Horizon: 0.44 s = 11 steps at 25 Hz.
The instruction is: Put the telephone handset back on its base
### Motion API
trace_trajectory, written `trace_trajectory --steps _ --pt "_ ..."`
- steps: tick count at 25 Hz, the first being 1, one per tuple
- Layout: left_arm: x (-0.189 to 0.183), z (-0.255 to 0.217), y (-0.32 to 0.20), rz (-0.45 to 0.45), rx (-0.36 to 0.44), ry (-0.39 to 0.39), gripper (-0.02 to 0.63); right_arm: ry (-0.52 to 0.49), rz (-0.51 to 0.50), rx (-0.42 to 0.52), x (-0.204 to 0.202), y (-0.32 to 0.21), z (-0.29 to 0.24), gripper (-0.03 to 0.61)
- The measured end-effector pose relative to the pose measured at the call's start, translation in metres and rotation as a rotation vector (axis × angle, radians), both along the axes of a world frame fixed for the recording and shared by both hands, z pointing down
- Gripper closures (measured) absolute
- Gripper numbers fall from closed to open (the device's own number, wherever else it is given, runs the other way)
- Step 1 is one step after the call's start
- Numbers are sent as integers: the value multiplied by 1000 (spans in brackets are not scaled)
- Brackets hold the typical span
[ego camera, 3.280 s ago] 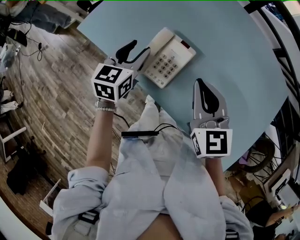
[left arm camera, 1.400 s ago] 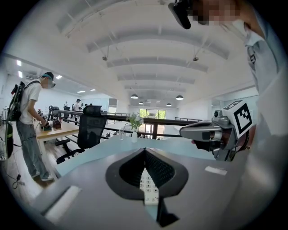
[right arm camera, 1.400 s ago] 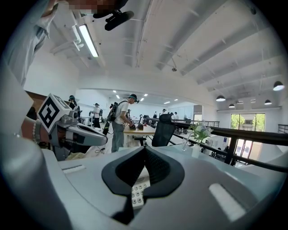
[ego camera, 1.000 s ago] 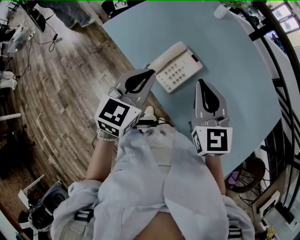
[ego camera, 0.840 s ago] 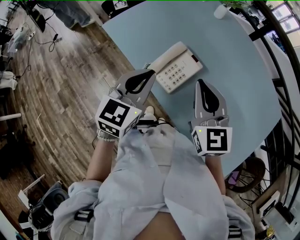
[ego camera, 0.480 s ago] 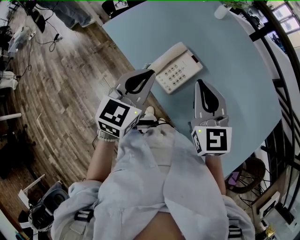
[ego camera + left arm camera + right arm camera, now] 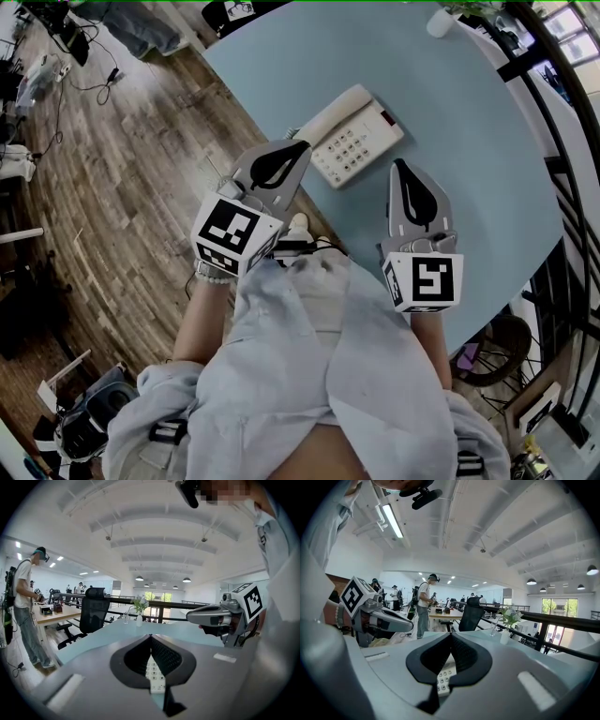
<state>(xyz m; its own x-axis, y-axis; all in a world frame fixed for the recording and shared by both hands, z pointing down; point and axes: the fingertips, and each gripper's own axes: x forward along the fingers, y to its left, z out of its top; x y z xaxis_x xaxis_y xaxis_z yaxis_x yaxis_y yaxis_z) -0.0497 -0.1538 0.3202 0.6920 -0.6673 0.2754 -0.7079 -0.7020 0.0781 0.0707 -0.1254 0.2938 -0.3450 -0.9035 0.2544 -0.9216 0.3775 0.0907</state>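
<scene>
The handset (image 7: pixel 331 113) lies on its base (image 7: pixel 361 141), far on the counter (image 7: pixel 459 103). The left gripper (image 7: pixel 302 148) has pulled back near. It and the right gripper (image 7: pixel 399 166) are closed and empty. The job looks done.

The table (image 7: pixel 469 141) is pale blue and has a round edge. A white telephone (image 7: pixel 349 134) with number buttons sits close to the table's near edge. Its handset (image 7: pixel 328 111) lies on top of it, along one side. By the far edge stand a small white vase (image 7: pixel 139 617) with flowers and a glass (image 7: pixel 125 617), side by side.
</scene>
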Motion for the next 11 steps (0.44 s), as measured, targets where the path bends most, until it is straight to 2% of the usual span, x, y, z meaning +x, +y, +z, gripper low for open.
trace_trajectory --steps 6,11 --pt "6 3 0 16 4 -33 609 -12 9 3 2 -2 2 574" --pt "7 3 0 7 -8 2 610 -12 9 4 4 -1 4 574"
